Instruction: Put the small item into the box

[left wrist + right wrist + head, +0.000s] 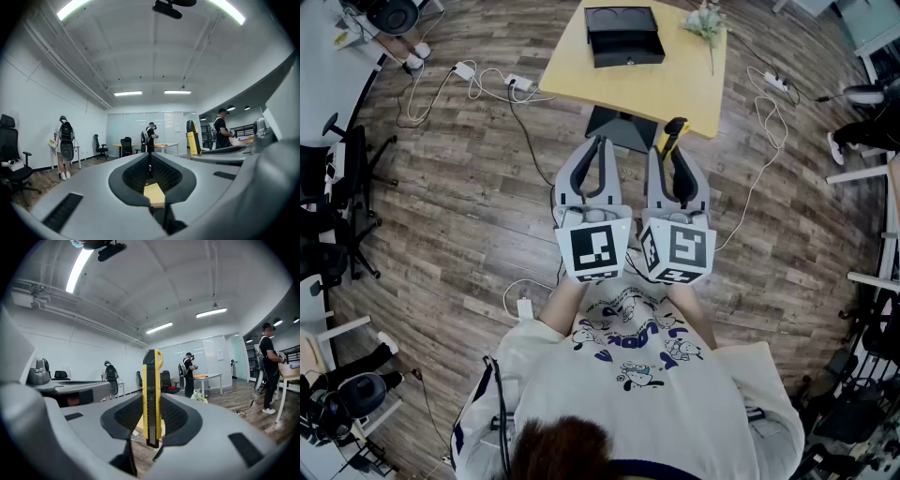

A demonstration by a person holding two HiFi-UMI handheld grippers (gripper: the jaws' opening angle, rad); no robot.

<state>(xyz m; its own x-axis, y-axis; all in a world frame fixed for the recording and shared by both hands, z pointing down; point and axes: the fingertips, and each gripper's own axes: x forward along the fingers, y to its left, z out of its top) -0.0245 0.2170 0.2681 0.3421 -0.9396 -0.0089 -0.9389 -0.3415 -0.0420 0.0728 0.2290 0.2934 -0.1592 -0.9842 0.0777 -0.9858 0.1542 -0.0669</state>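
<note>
Yellow tabletop [675,89] fills the upper head view, with a shallow black box [623,36] lying open on its far left part. Short of the table's near edge, the left gripper [600,141] and right gripper [673,141] point level. The utility knife [674,128] shows only as a yellow nub. In the left gripper view, ribbed black pads meet at the tips, clamping nothing. The right gripper view alone shows the knife's shape: a slim yellow-and-black bar, upright, pinched between the pads, well short of the box.

Office, swivel chairs [10,154], desks [165,146], glass partition [126,129]
</note>
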